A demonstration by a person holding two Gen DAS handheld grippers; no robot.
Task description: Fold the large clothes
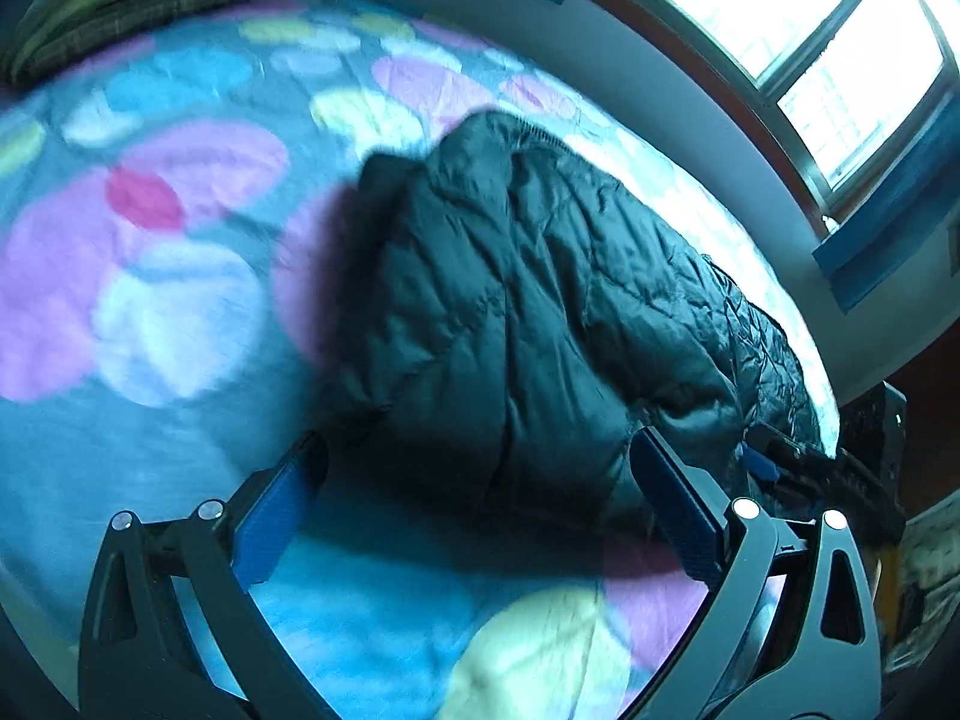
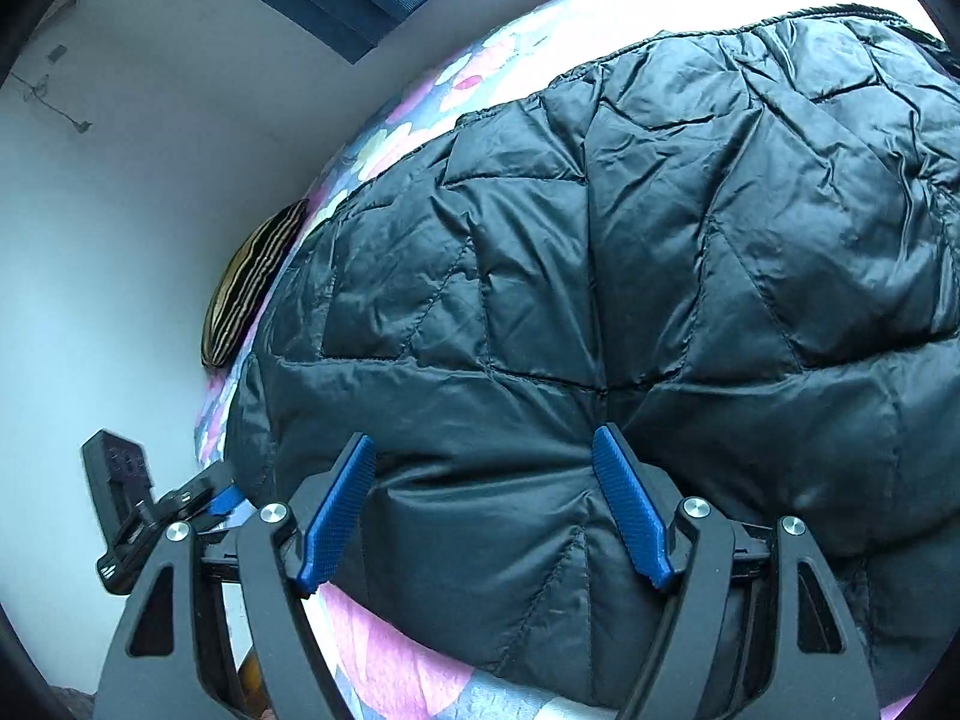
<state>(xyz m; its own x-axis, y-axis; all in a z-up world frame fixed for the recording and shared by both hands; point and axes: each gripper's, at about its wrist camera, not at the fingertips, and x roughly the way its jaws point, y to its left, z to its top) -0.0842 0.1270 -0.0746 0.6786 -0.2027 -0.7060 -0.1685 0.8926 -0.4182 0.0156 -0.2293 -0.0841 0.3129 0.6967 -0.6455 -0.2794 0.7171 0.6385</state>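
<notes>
Left wrist view: a bed cover point(image 1: 180, 312) printed with pink, blue and pale yellow ovals fills the left of the frame. A folded striped blanket point(image 1: 126, 6) lies at its far left edge, against the wall. At centre lies the black quilted jacket point(image 1: 528, 300) — bunched, its long axis running from the centre of the bed toward the lower right, along the bed's window side. The left gripper point(image 1: 480, 480) has its jaws spread wide; the jacket's near edge sits between the blue pads point(image 1: 273, 525), neither pad visibly pressing it. At far right, a bright window point(image 1: 798, 42) with blue curtains.

Right wrist view: at left, a white wall point(image 2: 120, 240), and below it the other gripper's black body seen edge-on. The striped blanket point(image 2: 252, 282) stands at the bed's wall edge. The jacket point(image 2: 660, 270) occupies the centre and right, lying on the floral cover point(image 2: 384, 660) — its puffed mass extends from lower left to upper right. The right gripper point(image 2: 483, 498) is parted fairly wide, a fold of jacket bulging between its fingers; whether the pads grip it cannot be told.
</notes>
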